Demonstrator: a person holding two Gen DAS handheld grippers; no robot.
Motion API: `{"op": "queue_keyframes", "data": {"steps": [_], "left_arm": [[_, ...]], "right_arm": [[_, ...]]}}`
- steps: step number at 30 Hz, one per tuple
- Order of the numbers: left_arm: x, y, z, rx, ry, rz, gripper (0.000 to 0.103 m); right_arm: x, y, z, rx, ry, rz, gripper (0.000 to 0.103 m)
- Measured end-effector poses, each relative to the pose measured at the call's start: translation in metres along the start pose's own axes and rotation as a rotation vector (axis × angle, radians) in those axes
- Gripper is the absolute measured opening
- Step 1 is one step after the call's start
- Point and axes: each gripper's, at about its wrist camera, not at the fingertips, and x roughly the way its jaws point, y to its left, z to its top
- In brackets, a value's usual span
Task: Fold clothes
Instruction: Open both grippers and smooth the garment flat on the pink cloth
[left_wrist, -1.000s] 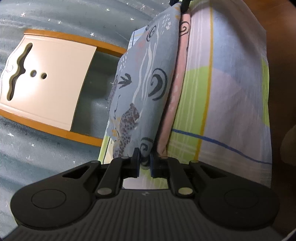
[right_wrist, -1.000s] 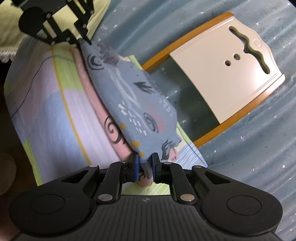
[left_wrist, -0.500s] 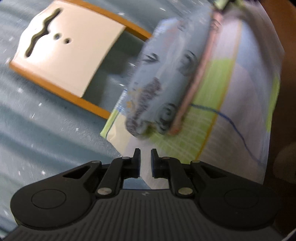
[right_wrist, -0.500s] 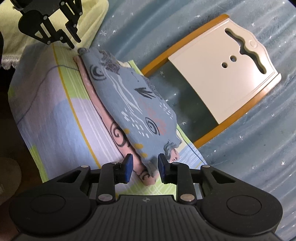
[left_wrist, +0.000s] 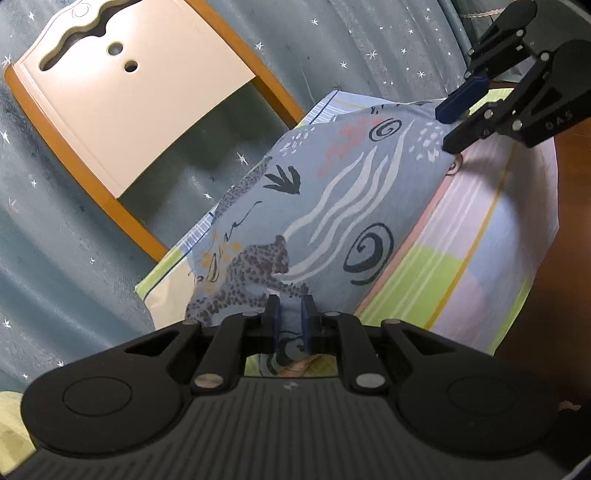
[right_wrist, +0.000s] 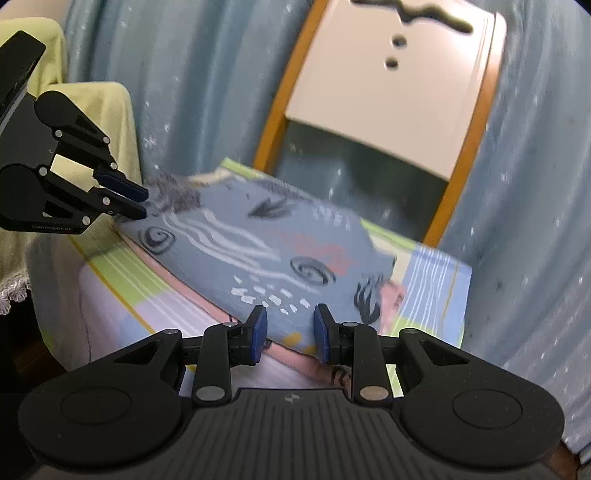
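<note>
Blue patterned garment (left_wrist: 332, 206) lies lengthwise between both hand-held grippers, left (left_wrist: 290, 319) narrowly parted, right (right_wrist: 290, 332) wide

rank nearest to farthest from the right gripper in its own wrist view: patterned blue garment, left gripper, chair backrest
1. patterned blue garment, directly between the right gripper fingers.
2. left gripper, far left, at the garment's other end.
3. chair backrest, upper right, behind the seat.

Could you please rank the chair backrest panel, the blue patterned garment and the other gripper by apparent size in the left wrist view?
1. Blue patterned garment, largest, though nearest the camera.
2. Chair backrest panel.
3. Right gripper, smallest.
</note>
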Motion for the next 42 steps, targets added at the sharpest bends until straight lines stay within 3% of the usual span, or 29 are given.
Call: {"op": "queue_keyframes", "data": {"steps": [8,11,14,16,19,21,23,26,29,32,36,39,42], "left_arm": [[0.004,0.007,0.005,-0.013,0.006,-0.007,0.011],[0.007,0.016,0.007,-0.042,-0.003,-0.013,0.012],[0.009,0.029,0.010,-0.095,-0.022,-0.014,0.013],[0.022,0.032,0.007,-0.097,0.007,-0.036,0.014],[0.033,0.039,0.005,-0.114,0.012,-0.054,0.014],[0.034,0.049,0.007,-0.137,-0.006,-0.026,0.014],[0.038,0.063,0.008,-0.199,-0.019,-0.030,0.014],[0.055,0.070,0.007,-0.208,0.012,-0.068,0.015],[0.065,0.074,0.005,-0.217,0.021,-0.097,0.015],[0.067,0.085,0.009,-0.257,-0.004,-0.101,0.021],[0.067,0.101,0.019,-0.319,-0.050,-0.099,0.021],[0.091,0.096,0.029,-0.290,-0.025,-0.139,0.021],[0.111,0.093,0.033,-0.293,0.001,-0.152,0.021]], "right_arm": [[-0.006,-0.008,0.010,0.082,-0.034,0.016,0.026],[0.009,-0.010,0.013,0.089,0.021,0.035,0.026],[0.005,-0.012,0.021,0.116,-0.021,0.047,0.026],[0.010,-0.012,0.027,0.118,-0.033,0.070,0.026],[0.032,-0.006,0.031,0.081,0.030,0.108,0.028],[0.047,-0.004,0.032,0.075,0.077,0.113,0.027],[0.046,-0.006,0.038,0.079,0.052,0.114,0.028],[0.049,-0.012,0.051,0.077,0.005,0.112,0.028],[0.072,-0.017,0.056,0.073,0.047,0.122,0.028],[0.099,-0.025,0.056,0.093,0.119,0.149,0.027],[0.097,-0.038,0.071,0.131,0.069,0.144,0.028],[0.109,-0.050,0.083,0.150,0.066,0.121,0.028],[0.141,-0.057,0.086,0.173,0.153,0.129,0.027]]}}
